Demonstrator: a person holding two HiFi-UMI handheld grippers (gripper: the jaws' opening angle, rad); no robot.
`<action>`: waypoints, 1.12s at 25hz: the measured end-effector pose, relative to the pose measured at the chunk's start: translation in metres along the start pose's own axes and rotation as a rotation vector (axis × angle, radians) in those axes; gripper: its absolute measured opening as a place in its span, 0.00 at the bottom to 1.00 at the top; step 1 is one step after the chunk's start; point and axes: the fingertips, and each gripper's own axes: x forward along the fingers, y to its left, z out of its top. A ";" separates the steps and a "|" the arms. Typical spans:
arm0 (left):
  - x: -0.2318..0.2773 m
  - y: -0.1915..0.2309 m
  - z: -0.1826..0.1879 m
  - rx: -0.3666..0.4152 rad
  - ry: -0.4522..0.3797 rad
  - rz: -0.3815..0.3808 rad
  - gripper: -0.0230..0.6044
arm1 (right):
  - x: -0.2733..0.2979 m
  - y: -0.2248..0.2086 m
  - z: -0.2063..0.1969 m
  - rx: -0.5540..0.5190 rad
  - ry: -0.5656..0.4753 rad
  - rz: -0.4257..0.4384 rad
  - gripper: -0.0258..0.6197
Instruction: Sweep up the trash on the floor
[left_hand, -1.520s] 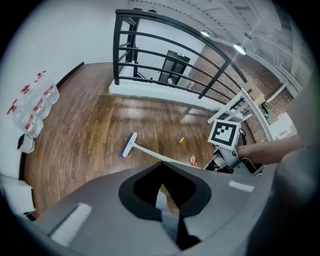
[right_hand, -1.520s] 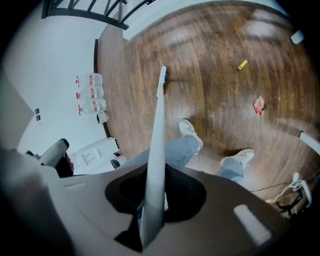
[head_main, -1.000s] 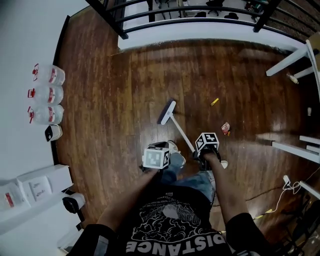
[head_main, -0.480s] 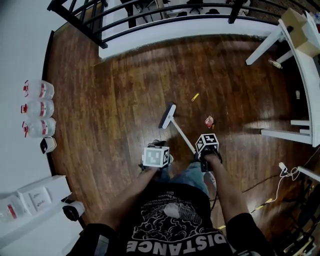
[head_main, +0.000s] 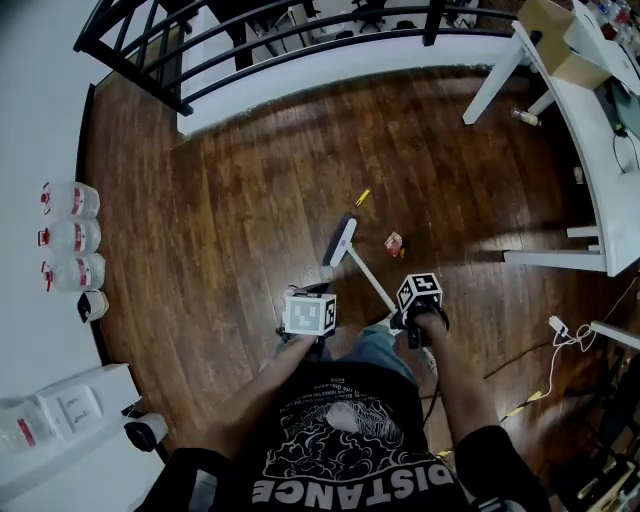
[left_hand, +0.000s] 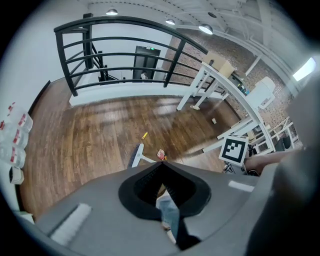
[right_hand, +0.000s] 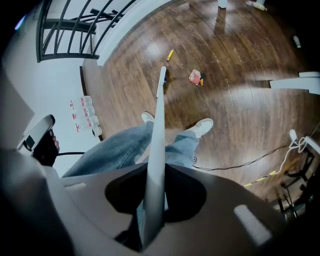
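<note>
**Broom closing in on the trash**

Over the last second the broom (head_main: 341, 240) head has slid nearer the red wrapper (head_main: 394, 243) and yellow scrap (head_main: 362, 197) on the floor (head_main: 230, 200), though it's not touching them yet. The handle's clamped in the right gripper (right_hand: 152, 200), and the left gripper (left_hand: 161, 167) is closed on nothing. I'd guess the sweep's about to start.

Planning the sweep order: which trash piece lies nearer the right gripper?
The crumpled red wrapper, right of the broom head; the thin yellow piece lies farther out, past the head's far end.

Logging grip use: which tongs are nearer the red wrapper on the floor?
Right. The right tongs, on the broom handle, sit below the red wrapper; the left tongs sit farther, down-left.
</note>
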 end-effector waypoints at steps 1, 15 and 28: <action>0.001 -0.007 0.000 0.008 0.002 0.001 0.04 | -0.003 -0.007 -0.004 0.008 -0.001 0.005 0.14; 0.020 -0.103 0.007 0.110 0.003 0.005 0.04 | -0.045 -0.123 -0.051 0.070 -0.048 0.028 0.14; 0.038 -0.161 0.015 0.211 0.011 -0.023 0.04 | -0.072 -0.192 -0.088 0.136 -0.079 0.024 0.14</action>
